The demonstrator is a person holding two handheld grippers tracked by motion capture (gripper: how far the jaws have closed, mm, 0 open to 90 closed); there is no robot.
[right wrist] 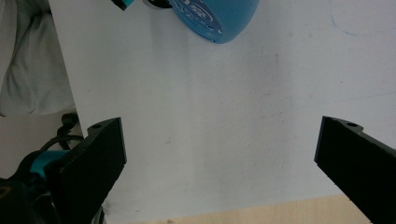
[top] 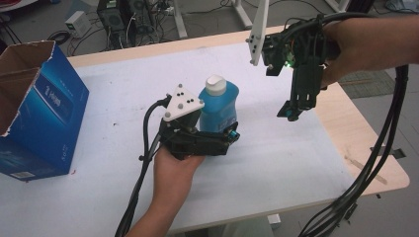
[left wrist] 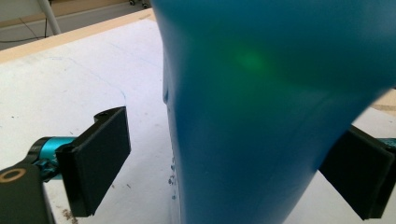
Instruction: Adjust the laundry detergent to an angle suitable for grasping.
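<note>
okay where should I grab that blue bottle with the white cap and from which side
Grip the blue bottle low on its body, across the two narrower sides, coming in level from the person's side. It stands upright on the table, and the left gripper already has it between its jaws there, left pad a gap short. The rounded shoulder and white cap look less secure.

The blue bottle (left wrist: 261, 116) looms blurred, its top cut off, hiding one of the fingers (left wrist: 369, 177) partly.

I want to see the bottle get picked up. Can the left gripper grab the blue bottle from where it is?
Probably yes. The blue bottle already stands between the open jaws of the left gripper, with a gap at the one pad, and nothing blocks them from closing on it.
</note>
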